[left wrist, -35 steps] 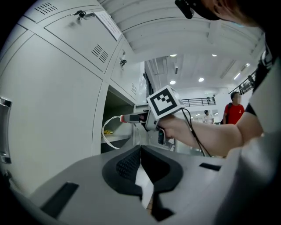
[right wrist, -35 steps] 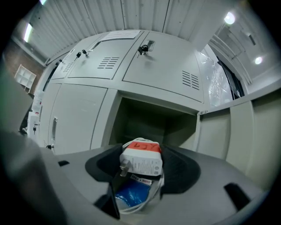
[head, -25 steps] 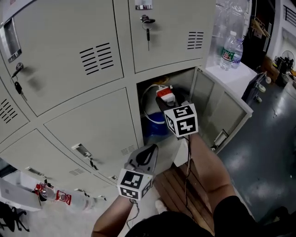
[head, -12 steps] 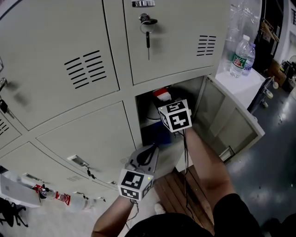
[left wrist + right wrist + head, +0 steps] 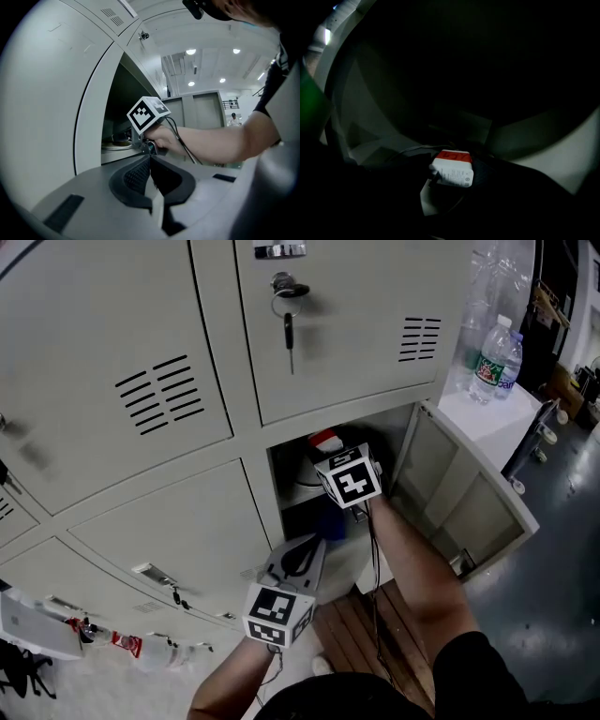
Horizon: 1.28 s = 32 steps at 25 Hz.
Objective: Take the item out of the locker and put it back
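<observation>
We see right gripper inside open locker compartment, jaws pinching white power adapter with red top. Thin cable lies at 10 o'clock of adapter. Left gripper pressed together, nothing in it, outside locker at 6 o'clock of opening. Locker door swung out at 3 o'clock.

Risks, as we judge:
- interior dark, landing spot hard to see
- cable may snag adapter
- early release means drop
- forearm may bump door

Grey left gripper bears a black-and-white marker cube; black cable, black short sleeve.
</observation>
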### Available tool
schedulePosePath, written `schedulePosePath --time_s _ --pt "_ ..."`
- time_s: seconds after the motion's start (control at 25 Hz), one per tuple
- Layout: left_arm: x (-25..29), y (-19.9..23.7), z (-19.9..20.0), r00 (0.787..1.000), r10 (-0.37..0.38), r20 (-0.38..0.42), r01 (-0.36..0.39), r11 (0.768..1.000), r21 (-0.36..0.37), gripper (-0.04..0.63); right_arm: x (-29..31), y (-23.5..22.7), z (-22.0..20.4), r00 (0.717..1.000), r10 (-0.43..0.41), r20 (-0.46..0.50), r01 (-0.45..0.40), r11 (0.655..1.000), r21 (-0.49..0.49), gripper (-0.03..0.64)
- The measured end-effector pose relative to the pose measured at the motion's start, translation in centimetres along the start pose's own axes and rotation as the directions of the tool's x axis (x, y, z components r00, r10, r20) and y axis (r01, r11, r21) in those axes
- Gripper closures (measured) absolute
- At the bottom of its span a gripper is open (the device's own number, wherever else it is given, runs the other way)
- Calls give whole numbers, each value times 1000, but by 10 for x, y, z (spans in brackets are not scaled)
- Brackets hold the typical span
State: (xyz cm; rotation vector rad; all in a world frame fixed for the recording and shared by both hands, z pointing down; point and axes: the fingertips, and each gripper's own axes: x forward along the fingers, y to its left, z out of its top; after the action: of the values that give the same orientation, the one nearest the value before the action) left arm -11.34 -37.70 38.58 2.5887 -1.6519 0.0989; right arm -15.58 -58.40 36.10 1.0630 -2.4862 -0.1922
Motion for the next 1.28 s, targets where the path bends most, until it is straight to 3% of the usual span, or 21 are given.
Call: schedulePosePath --time_s 0.56,0.96,1.12,1.24,1.28 --pt "0 -2 -4 1000 16 -5 -16 1000 -7 589 8 8 -14 995 -5 -104 -5 996 -91 336" --pt "-11 -9 -6 1000 22 -9 -22 1000 -4 589 -8 5 -2 999 -51 18 53 988 -142 338" --pt "-16 -15 -5 1000 10 -7 -10 1000 -2 589 -30 2 6 994 -80 78 88 991 -97 415" --pt "-21 -20 -4 1000 -3 -2 3 1000 0 589 -54 -1 13 983 -120 139 127 991 -46 585" --pt "-24 -22 -5 1000 -7 0 7 1000 -1 589 -62 -1 15 980 -126 153 132 991 -30 615"
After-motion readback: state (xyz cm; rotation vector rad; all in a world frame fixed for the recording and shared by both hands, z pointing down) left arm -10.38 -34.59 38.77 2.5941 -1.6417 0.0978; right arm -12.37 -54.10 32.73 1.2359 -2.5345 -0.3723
